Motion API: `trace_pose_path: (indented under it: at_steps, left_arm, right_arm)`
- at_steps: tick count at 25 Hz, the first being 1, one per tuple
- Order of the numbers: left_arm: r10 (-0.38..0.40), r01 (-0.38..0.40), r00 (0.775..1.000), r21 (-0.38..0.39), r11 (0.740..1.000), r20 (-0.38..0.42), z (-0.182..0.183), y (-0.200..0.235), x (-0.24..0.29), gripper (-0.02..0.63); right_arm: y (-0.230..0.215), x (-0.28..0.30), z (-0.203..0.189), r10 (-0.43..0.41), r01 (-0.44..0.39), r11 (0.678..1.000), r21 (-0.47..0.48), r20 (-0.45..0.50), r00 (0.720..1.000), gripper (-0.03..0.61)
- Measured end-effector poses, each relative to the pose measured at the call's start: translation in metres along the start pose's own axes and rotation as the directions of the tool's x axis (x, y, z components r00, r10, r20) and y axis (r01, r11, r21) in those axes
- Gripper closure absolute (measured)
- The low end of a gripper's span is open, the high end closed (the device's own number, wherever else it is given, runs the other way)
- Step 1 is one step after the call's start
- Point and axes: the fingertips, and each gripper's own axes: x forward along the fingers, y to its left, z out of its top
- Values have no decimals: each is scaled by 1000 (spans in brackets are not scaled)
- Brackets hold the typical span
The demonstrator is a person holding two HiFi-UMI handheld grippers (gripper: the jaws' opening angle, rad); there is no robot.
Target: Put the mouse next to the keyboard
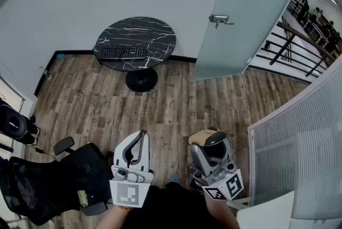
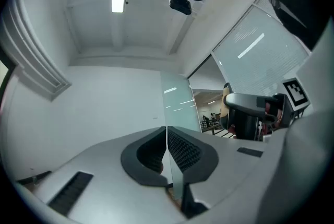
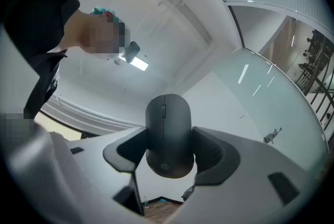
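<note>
mouse [image 3: 169, 137] sat clamped in the jaws of the right gripper [image 3: 169, 154], long axis along them; keyboard [image 1: 122, 53] lay well ahead on the table [image 1: 160, 36]; left gripper [image 2: 167, 152] was closed, empty

Head view looks steeply down, table [image 1: 160, 30] far; left gripper view sits close over its jaws, tilted slightly up at the wall [image 2: 104, 97]; right gripper view tilts higher, to the ceiling [image 3: 156, 19]; all share the door [image 1: 246, 14], head and left share the right gripper [image 1: 210, 141].
</note>
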Motion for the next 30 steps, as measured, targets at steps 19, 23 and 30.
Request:
trace_pose_path:
  at_steps: [19, 23, 30]
  left_arm:
    - [33, -31, 998, 35, 999, -59, -14, 3, 8, 594]
    - [52, -49, 996, 42, 998, -70, -15, -2, 11, 594]
    - [85, -80, 993, 61, 995, -83, -17, -19, 18, 594]
  right_arm:
    - [-12, 8, -19, 32, -33, 999, -21, -54, 998, 293]
    - [-21, 8, -19, 46, -46, 999, -3, -60, 997, 293]
    - [-43, 3, -18, 72, -69, 997, 41, -65, 995, 293]
